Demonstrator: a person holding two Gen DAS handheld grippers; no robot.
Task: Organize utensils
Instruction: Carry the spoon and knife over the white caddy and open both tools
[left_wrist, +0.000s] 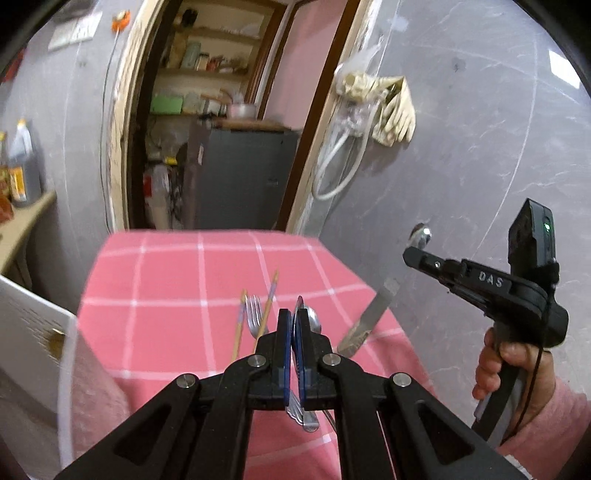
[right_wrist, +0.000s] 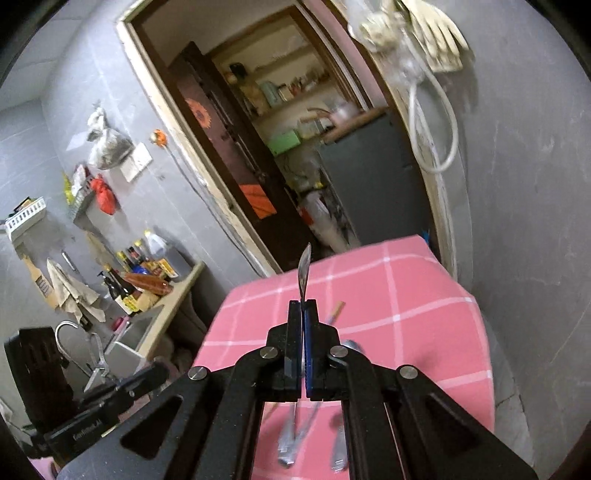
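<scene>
My left gripper (left_wrist: 294, 317) has its jaws clamped on a spoon (left_wrist: 314, 320), bottom centre of the left view, over the pink checked surface (left_wrist: 166, 280). A fork (left_wrist: 254, 314) and chopsticks (left_wrist: 269, 306) lie on the cloth just left of it. In the right view, my right gripper (right_wrist: 303, 308) sits centre frame, jaws clamped on a knife (right_wrist: 304, 273), blade sticking up edge-on. That same gripper shows at the right edge of the left view. More cutlery below looks too blurry to name.

Far half of the pink tablecloth (left_wrist: 166, 266) lies bare — fork (left_wrist: 253, 314) and chopsticks (left_wrist: 269, 306) crowd the near middle.
</scene>
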